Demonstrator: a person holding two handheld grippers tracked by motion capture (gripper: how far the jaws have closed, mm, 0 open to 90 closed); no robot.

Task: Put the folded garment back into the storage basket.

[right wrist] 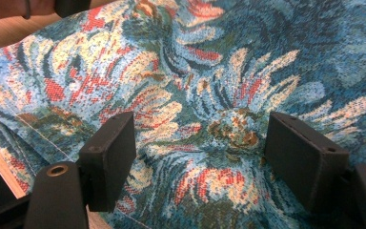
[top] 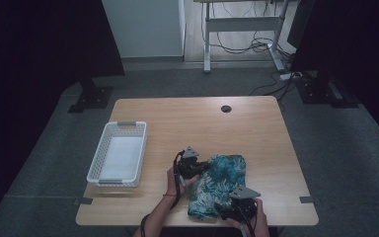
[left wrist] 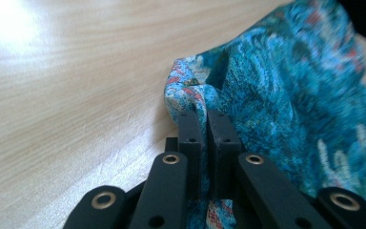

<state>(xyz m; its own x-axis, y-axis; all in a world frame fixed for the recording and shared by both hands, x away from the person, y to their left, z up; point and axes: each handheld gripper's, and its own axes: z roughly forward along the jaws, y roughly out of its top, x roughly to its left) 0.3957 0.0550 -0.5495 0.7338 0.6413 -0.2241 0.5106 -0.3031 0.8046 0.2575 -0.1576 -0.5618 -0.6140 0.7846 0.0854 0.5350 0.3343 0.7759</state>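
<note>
A folded blue-green floral cloth (top: 220,183) lies on the wooden table (top: 202,123) near its front edge. My left gripper (top: 201,168) sits at the cloth's left edge. In the left gripper view the left gripper (left wrist: 206,114) has its jaws pressed together on a raised fold of the cloth (left wrist: 290,95). My right gripper (top: 228,207) rests at the cloth's near end. In the right gripper view the right gripper (right wrist: 202,138) holds its jaws wide apart just over the flat cloth (right wrist: 195,71), pinching nothing.
A white plastic basket (top: 98,163) stands on the table's left side. A round cable hole (top: 226,108) sits near the far edge. Bare wood stretches between the basket and the cloth. Desk legs and cables stand on the floor beyond the table.
</note>
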